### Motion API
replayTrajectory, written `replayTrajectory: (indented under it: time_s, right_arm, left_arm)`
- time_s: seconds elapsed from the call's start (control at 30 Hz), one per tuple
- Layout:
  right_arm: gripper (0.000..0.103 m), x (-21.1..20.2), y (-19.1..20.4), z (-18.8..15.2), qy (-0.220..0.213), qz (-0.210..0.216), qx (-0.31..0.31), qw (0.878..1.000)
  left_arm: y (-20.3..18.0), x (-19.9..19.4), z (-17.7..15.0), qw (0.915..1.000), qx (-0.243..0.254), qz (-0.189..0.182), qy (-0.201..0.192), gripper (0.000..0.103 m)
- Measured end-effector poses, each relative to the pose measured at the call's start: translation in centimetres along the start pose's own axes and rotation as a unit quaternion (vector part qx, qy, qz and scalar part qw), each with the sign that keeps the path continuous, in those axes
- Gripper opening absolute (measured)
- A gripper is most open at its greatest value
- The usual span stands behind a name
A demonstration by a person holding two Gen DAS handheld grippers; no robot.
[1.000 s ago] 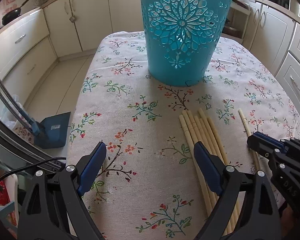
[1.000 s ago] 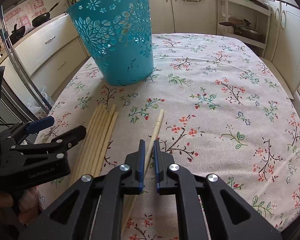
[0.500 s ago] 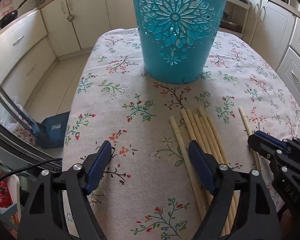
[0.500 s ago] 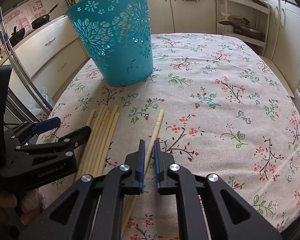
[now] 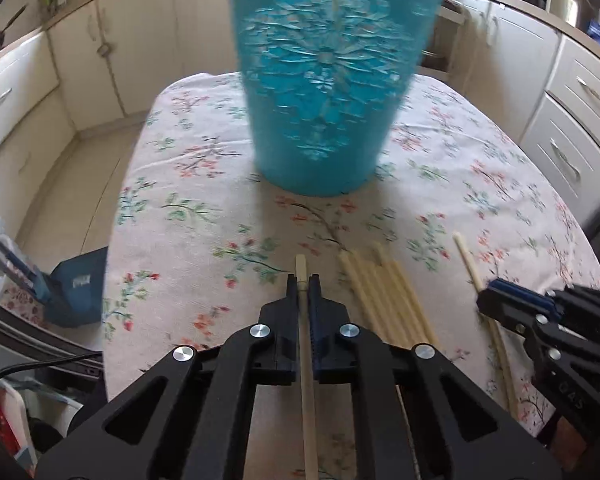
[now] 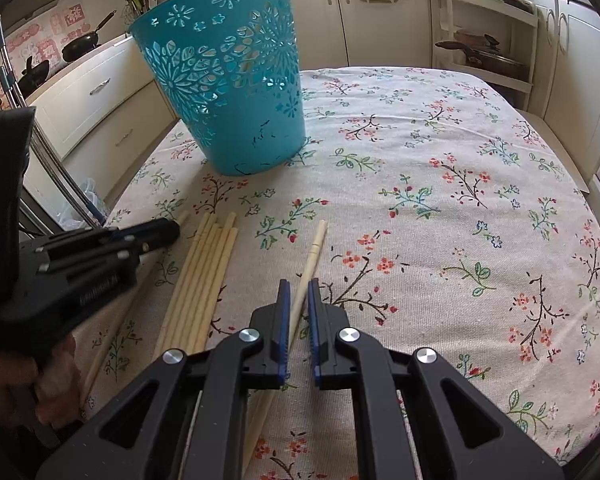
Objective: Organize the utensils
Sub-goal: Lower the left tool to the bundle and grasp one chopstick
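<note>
Your left gripper now clenches one chopstick, its length pointing toward the teal basket ahead; your right gripper straddles another chopstick on the counter, seemingly clamped.

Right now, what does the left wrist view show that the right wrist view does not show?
Only the left wrist view shows the left gripper shut on one chopstick, and a blue box on the floor. Only the right wrist view shows the basket rim and the pans on a shelf. Both show the teal basket, the chopstick bundle and the floral tablecloth.
</note>
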State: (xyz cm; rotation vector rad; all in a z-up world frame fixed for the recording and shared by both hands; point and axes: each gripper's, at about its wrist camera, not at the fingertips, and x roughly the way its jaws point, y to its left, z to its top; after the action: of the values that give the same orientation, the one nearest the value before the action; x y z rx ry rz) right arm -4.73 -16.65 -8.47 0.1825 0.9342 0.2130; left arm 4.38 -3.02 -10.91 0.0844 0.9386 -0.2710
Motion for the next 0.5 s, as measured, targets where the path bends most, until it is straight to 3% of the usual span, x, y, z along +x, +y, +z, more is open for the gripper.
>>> replayTrajectory:
  time_s: [0.07, 0.13, 0.2, 0.23, 0.4, 0.5]
  right_arm:
    - [0.009, 0.0, 0.0, 0.0, 0.0, 0.0, 0.0, 1.0]
    - [0.009, 0.1, 0.0, 0.1, -0.001, 0.0, 0.0, 1.0]
    - [0.009, 0.1, 0.0, 0.1, -0.001, 0.0, 0.0, 1.0]
    - [0.009, 0.1, 0.0, 0.1, -0.001, 0.0, 0.0, 1.0]
    - [0.009, 0.0, 0.0, 0.0, -0.002, 0.001, 0.0, 1.0]
    - [0.009, 0.0, 0.0, 0.0, -0.002, 0.001, 0.0, 1.0]
  left_arm:
    - [0.1, -0.2, 0.0, 1.0, 0.0, 0.004, 0.009, 0.006]
    - [0.2, -0.4, 0.0, 0.9998, -0.001, 0.004, 0.017, 0.013]
    - [0.1, -0.4, 0.0, 0.9997, 0.006, 0.006, 0.024, 0.027]
    - [-0.2, -0.3, 0.0, 0.9994, 0.014, 0.01, 0.029, 0.028]
    - [-1.2, -0.2, 0.5, 0.9969, 0.039, 0.041, 0.054, 0.026]
    - [-1.3, -0.6, 0.3, 0.9964, 0.04, 0.041, 0.062, 0.012]
